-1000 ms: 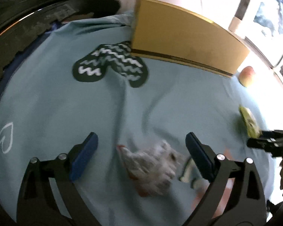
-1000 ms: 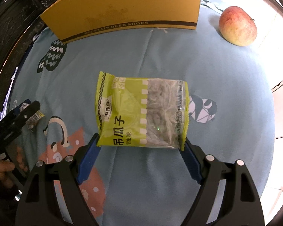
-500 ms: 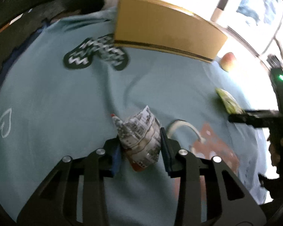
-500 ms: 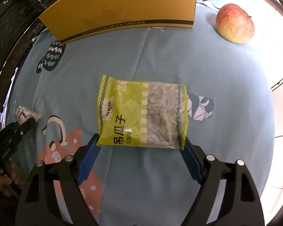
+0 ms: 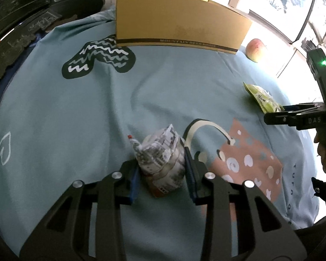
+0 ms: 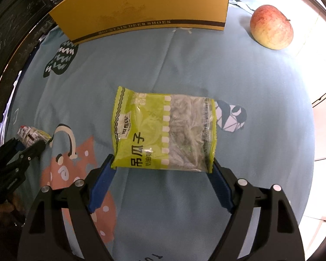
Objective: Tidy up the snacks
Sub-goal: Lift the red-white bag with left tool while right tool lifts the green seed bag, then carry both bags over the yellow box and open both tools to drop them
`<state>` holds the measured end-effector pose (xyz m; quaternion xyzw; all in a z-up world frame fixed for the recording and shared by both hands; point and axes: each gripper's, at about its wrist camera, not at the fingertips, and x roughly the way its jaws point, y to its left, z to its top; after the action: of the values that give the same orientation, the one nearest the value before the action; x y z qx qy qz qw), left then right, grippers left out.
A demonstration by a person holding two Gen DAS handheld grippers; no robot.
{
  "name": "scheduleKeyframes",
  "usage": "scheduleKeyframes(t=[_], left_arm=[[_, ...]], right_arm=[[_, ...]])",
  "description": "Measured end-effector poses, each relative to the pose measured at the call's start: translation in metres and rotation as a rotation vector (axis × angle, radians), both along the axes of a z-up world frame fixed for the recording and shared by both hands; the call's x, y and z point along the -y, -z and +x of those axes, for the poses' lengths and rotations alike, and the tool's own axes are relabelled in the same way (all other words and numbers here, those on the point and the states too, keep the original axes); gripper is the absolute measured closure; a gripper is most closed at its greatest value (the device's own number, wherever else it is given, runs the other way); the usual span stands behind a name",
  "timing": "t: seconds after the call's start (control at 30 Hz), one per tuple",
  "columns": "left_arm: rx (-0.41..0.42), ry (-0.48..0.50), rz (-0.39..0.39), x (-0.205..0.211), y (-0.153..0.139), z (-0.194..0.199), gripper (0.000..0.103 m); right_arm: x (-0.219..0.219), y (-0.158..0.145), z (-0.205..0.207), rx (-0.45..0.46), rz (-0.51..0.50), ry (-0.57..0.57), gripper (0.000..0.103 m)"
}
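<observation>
While left gripper [image 5: 163, 169] pinches grey packet [image 5: 163, 163]; right gripper [image 6: 163, 174] (wide) perhaps touches green bag [image 6: 163, 128].

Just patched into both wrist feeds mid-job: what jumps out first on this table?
The left hand-held gripper is shut on a crumpled grey-printed snack pack near the front of the blue patterned cloth. The right hand-held gripper is open, its fingers flanking the near edge of a flat green seed bag. A yellow shoe box stands at the back, an apple to its right.

Apple [image 6: 271, 27]; shoebox [image 6: 150, 8]; patterned cloth [image 6: 260, 100]
</observation>
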<state>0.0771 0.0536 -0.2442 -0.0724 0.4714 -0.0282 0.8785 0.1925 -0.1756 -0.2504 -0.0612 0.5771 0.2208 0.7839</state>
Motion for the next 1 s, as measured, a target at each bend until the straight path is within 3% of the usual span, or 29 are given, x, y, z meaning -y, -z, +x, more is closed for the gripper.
scheduleKeyframes(t=[0.63,1.0], left_arm=[[-0.01,-0.063,0.016,0.0,-0.004,-0.001,0.069],[0.07,-0.059,-0.001,0.001,-0.042,-0.004,0.068]], right_arm=[[0.013,-0.004,-0.01,0.007,0.041,-0.016,0.021],[0.026,-0.024,-0.02,0.043,0.075,-0.006,0.021]])
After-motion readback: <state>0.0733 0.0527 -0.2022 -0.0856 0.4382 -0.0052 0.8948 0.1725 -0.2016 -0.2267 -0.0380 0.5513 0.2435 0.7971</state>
